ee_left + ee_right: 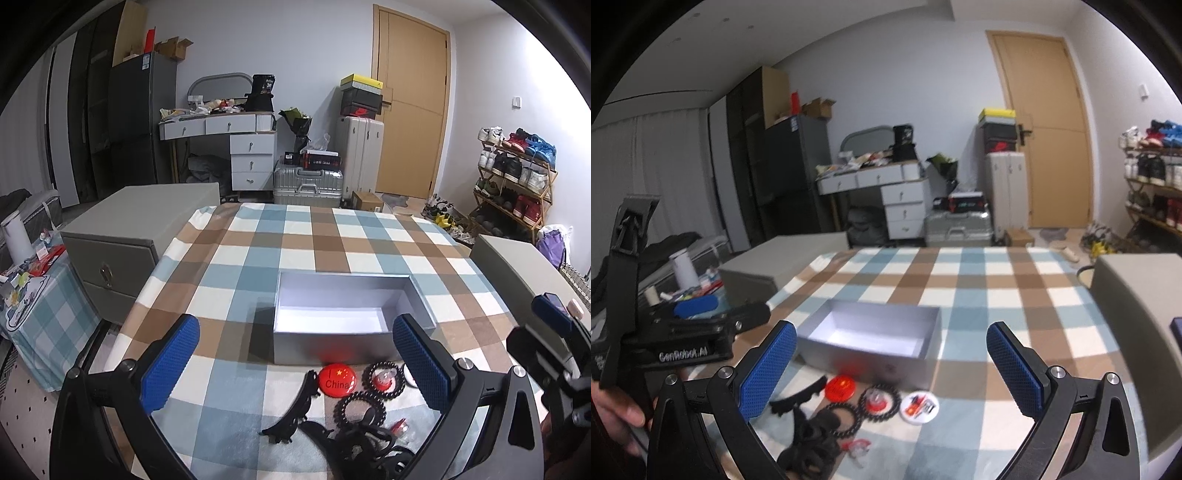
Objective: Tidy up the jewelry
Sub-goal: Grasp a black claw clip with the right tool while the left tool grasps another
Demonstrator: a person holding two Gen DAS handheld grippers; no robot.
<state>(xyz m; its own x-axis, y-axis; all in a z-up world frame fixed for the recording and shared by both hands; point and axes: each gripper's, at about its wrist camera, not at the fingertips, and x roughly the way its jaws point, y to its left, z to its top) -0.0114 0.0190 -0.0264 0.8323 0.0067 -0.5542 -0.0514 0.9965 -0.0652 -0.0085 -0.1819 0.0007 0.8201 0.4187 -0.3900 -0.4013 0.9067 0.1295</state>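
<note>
Both grippers, left gripper [295, 362] and right gripper [892, 369], hovering jaws apart, empty. Jewelry pile [354, 402] sitting lower centre, just before white box [332, 317]. Suggest picking outermost piece first, descending straight.

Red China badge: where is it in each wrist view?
Left wrist: red China badge at bottom centre, on the cloth just in front of the open grey box.
Right wrist: blurred, lower centre-left, before the same box's front wall.
Shared landmark: the box.
</note>
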